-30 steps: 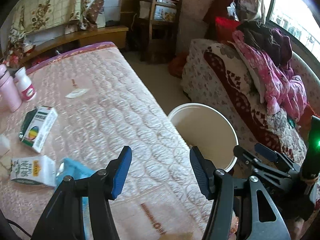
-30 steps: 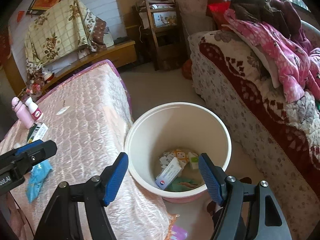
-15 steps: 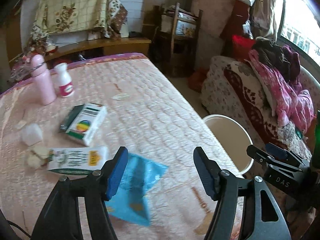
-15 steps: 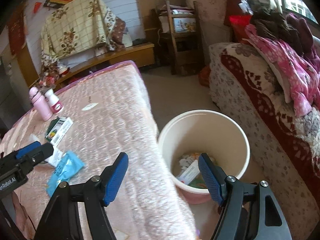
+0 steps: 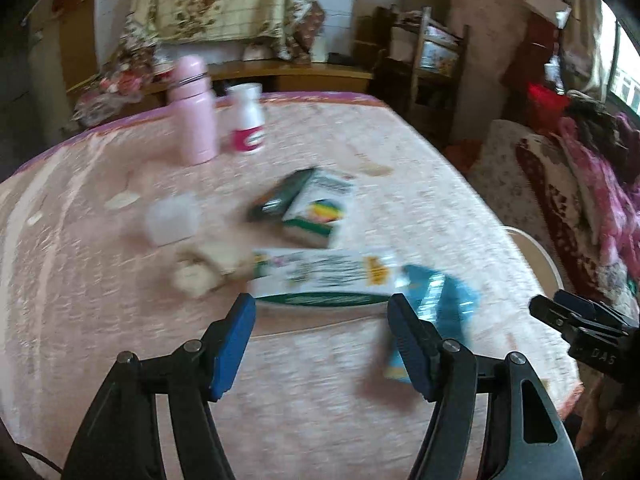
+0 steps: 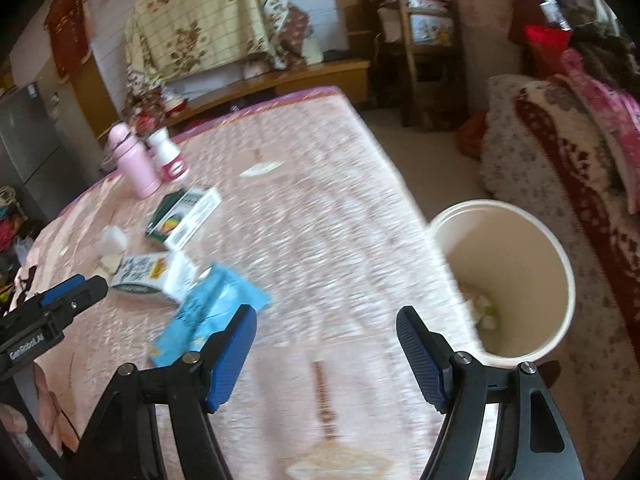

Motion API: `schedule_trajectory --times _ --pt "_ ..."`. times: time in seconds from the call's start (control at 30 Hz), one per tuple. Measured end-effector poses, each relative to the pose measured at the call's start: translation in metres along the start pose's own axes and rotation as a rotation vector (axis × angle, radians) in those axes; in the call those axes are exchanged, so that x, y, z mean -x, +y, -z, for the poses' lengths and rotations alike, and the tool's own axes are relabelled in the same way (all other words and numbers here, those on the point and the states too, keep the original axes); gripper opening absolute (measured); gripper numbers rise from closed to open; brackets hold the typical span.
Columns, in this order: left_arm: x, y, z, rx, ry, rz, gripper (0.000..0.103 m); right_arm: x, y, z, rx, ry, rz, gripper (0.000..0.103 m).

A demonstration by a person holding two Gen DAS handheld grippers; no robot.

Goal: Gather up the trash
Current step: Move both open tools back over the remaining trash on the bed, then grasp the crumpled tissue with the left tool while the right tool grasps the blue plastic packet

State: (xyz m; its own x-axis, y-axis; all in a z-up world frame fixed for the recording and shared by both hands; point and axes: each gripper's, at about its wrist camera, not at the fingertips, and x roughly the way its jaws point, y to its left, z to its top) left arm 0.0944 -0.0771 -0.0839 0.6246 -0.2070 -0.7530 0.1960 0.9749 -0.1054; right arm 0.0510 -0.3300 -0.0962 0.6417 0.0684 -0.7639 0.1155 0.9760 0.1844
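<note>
On the pink quilted table (image 5: 120, 360) lie a white carton with a green edge (image 5: 320, 276), a blue packet (image 5: 436, 300), a green-and-white box (image 5: 316, 208) and crumpled paper (image 5: 200, 272). My left gripper (image 5: 320, 304) hovers open just short of the carton, nothing between its fingers. My right gripper (image 6: 326, 316) is open over the table, the blue packet (image 6: 212, 312) at its left finger. The cream bin (image 6: 504, 240) stands on the floor to the right with trash (image 6: 486, 312) at its bottom.
A pink bottle (image 5: 194, 116) and a white bottle (image 5: 248, 124) stand at the table's far side, with a paper scrap (image 6: 260, 169) nearby. A sofa with pink clothes (image 6: 580, 128) is right of the bin. A wooden chair (image 6: 424, 40) and a low bench stand behind.
Both grippers swung left, away from the bin and over the table. The carton, boxes and blue packet now sit in front of the left gripper, and the bin has slid to the right.
</note>
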Motion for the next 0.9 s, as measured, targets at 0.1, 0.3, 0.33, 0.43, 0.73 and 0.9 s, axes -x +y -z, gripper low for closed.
schedule_trajectory --times 0.1,0.3,0.33,0.43,0.73,0.9 --pt "-0.002 0.029 0.004 0.034 0.010 -0.034 0.069 -0.013 0.021 0.004 0.013 0.035 -0.041 0.076" --pt "-0.008 0.075 0.009 0.088 0.030 -0.088 0.069 -0.042 0.058 0.007 0.054 0.117 -0.087 0.076" --pt "-0.008 0.079 0.009 0.091 0.029 -0.093 0.069 -0.045 0.061 0.006 0.052 0.127 -0.095 0.076" --pt "-0.013 0.093 0.006 0.103 0.027 -0.122 0.069 -0.047 0.074 0.003 0.071 0.119 -0.098 0.076" --pt "-0.050 0.107 -0.012 0.109 0.042 -0.108 0.072 -0.050 0.093 -0.019 0.111 0.086 -0.092 0.076" --pt "-0.070 0.099 -0.022 0.087 0.052 -0.088 0.075 -0.051 0.089 -0.007 0.093 0.117 -0.086 0.076"
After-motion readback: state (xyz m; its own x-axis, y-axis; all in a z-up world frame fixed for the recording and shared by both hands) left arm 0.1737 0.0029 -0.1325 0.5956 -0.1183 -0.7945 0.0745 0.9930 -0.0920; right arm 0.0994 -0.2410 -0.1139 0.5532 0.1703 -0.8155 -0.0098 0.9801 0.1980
